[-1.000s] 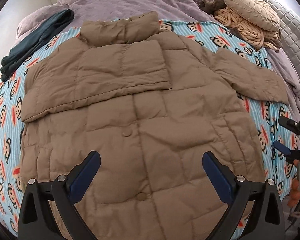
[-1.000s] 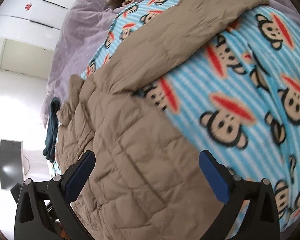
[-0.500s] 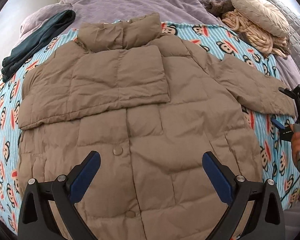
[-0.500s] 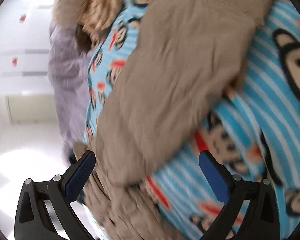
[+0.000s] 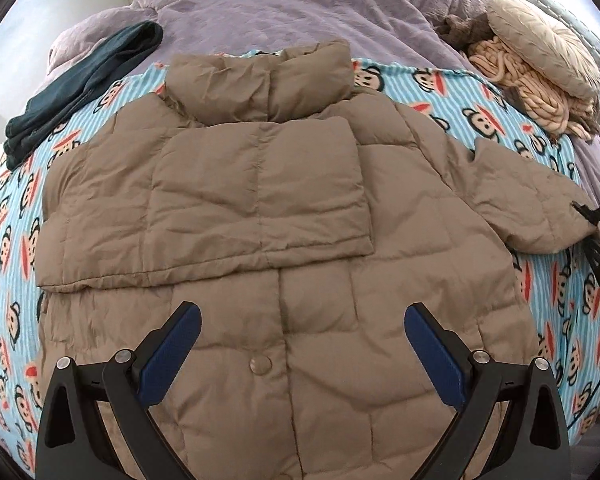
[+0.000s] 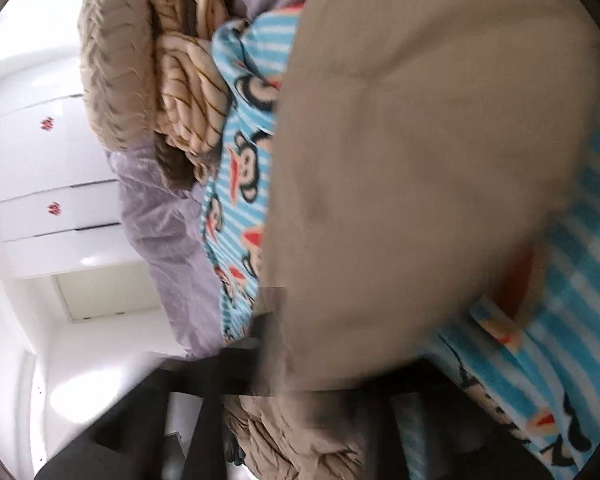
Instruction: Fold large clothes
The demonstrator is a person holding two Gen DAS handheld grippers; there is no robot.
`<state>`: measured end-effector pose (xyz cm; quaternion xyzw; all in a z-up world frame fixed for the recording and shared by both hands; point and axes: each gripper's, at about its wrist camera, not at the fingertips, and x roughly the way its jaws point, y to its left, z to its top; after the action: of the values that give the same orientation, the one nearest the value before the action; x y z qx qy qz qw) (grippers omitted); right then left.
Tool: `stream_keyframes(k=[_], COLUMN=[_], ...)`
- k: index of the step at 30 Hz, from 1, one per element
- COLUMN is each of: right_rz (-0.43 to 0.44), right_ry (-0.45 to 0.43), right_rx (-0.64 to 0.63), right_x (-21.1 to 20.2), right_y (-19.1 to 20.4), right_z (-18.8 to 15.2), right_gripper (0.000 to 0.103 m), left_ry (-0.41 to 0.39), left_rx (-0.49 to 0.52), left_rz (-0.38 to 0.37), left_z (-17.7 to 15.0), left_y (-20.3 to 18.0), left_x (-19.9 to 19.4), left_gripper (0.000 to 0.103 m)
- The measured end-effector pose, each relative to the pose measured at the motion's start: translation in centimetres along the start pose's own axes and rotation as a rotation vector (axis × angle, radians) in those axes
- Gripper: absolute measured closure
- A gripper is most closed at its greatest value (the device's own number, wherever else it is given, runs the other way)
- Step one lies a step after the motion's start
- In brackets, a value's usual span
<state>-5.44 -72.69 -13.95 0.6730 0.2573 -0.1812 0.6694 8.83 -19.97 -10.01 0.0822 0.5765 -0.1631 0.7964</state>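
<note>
A tan quilted puffer jacket [image 5: 284, 248] lies flat on a blue monkey-print blanket [image 5: 452, 88]. Its left sleeve is folded across the chest. Its right sleeve [image 5: 528, 196] still stretches out to the right. My left gripper [image 5: 302, 344] is open and empty, hovering above the jacket's lower front. My right gripper [image 5: 592, 228] is at the cuff of that sleeve. In the right wrist view the sleeve [image 6: 428, 168] fills the blurred frame and hides the fingers, so the jaws' state is unclear.
A dark teal folded garment [image 5: 80, 84] lies at the back left. A cream knitted pile with a cushion [image 5: 540, 60] sits at the back right on a purple duvet [image 5: 300, 4]. White cabinets [image 6: 52, 208] show in the right wrist view.
My left gripper has drawn back and up a little, still open. My right gripper has moved in onto the right sleeve's cuff, and its view is now blurred and filled by the sleeve.
</note>
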Motion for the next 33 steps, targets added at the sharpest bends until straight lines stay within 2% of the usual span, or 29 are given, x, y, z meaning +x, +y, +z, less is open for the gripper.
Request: stream_keyframes(k=[4,7,9,13,16,17,21,24,28,33], right_rz=[-0.039,-0.042,-0.032,0.0,-0.008,-0.027,-0.095,-0.174,-0.282,-0.398], right_ry=[-0.019,-0.01,0.005,0.068,0.133,0.165,0.3,0.388,0.448,0.478], right_rx=[-0.198,-0.372,-0.487,-0.736,-0.971,-1.074,-1.303,-1.36,-1.361,-1.351], right_x=[-0.6,0.0,0.8,3.7,6.2,7.5,12.0,15.5,18.6,21.1], right_y=[4.6,9.5,12.8,19.3,23.1,24.2,24.2,21.5,17.9,15.6], right_z=[-1.1,-3.2,-5.2,-11.3,-17.6,-20.7,-29.6,-33.9,-36.2,-36.3], right_gripper=[0.097,0.097,0.097,0.097,0.097,0.097,0.097,0.097,0.097,0.094], left_ry=[-0.027,-0.034,-0.024,-0.038,-0.076,-0.085,-0.127,-0.137,-0.154,-0.142], left_rx=[0.002,-0.009,-0.031,-0.082,-0.114,-0.124,-0.17,-0.204,-0.217,-0.228], left_rz=[0.015,0.038,0.028,0.033,0.041,0.046,0.075,0.08,0.077,0.046], left_z=[0.6,1.0,1.1,1.1,1.3,1.4,1.6,1.7,1.7,1.6], left_y=[1.3,2.7,4.1,7.0,9.5,10.3,13.8,16.0,17.7,17.9], left_x=[0.0,0.2,0.5,0.2,-0.6,-0.8,-1.2,-1.1,-0.5,0.9], left_gripper=[0.001,0.001,0.001,0.001,0.001,0.001,0.001,0.001,0.001,0.001])
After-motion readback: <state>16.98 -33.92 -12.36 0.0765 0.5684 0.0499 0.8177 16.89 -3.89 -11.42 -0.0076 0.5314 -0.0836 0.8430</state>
